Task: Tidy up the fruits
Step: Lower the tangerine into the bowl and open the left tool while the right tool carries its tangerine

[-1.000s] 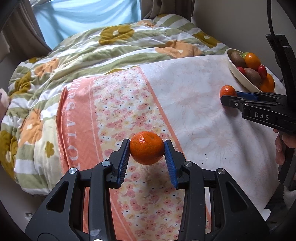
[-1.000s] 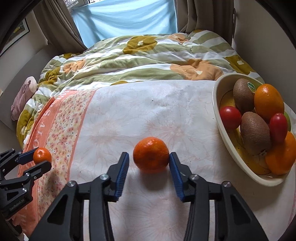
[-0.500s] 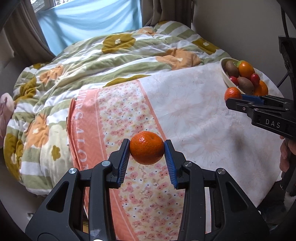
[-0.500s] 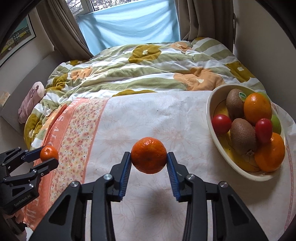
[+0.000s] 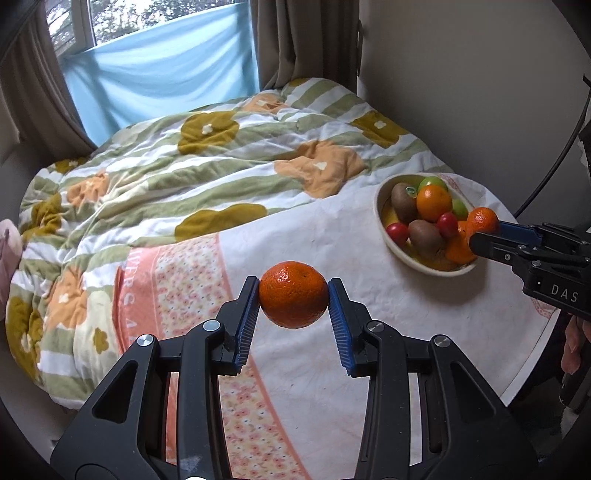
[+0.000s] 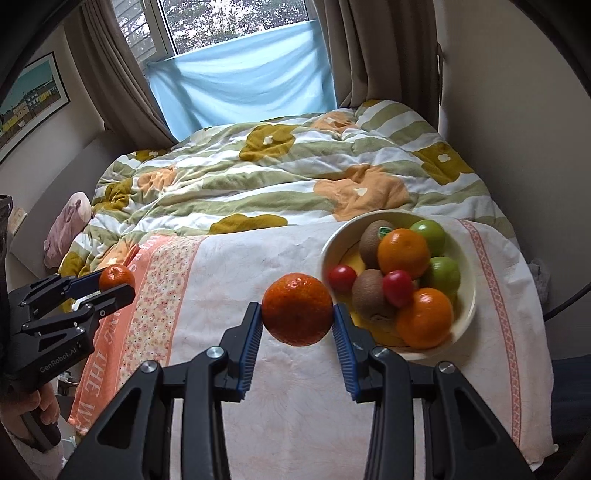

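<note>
Both claws grip fruit: left claw [image 5: 293, 301] clamps a round orange mandarin [image 5: 293, 294], right claw [image 6: 298, 314] clamps another orange mandarin [image 6: 297, 308] beside the cream fruit bowl [image 6: 466, 266].

Through my cameras I saw a quilt [image 5: 229, 158] in green and white stripes with mustard and peach flowers, lying rumpled across the bed. Nearer to me a pale cloth [image 6: 295, 413] covered the surface, with a floral orange band [image 5: 192, 280] bearing lettering along its left side. Behind the bed a light blue sheet [image 6: 243, 85] hung over the lower window [image 6: 229, 22], flanked by brown curtains [image 5: 306, 40]. A framed picture [image 6: 29, 96] hung on the left wall, and a pink soft toy [image 6: 68, 225] lay beside the quilt.
</note>
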`<state>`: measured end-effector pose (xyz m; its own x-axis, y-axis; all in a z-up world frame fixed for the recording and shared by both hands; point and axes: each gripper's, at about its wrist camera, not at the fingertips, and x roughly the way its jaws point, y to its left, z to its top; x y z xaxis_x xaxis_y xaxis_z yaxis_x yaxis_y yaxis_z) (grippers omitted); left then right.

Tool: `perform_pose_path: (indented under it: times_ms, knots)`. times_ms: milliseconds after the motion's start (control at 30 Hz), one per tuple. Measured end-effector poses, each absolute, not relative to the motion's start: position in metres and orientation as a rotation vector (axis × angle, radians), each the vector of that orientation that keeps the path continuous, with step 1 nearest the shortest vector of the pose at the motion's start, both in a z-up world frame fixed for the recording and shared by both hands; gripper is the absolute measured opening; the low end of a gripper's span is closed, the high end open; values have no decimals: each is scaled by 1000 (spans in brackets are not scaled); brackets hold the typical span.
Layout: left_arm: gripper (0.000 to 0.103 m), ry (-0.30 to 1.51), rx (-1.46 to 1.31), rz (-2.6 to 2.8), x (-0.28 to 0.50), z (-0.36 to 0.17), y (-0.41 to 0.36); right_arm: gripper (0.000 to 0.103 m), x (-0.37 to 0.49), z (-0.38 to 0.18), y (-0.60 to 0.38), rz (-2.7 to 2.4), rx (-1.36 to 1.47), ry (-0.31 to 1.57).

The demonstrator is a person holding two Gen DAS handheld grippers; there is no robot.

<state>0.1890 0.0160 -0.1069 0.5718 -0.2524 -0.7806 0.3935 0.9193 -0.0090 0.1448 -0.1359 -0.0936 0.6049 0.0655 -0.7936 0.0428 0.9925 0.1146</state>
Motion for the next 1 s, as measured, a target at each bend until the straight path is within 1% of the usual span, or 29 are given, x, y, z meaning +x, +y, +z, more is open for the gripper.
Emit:
perform_pose_path:
  times_ms: [267, 467, 733, 1000]
  knots:
    - [41, 871, 161, -436, 206, -95, -57, 36, 143, -76, -203, -16, 132, 916]
    - [41, 884, 150, -456, 227, -100, -107, 36, 157, -74, -247, -10, 122, 922]
    - [41, 937, 141, -458, 264, -130, -149, 36, 183, -87, -288, 20, 116, 949]
    - [41, 992, 148, -426, 296, -169, -163, 36, 209, -108, -306, 65, 114, 982]
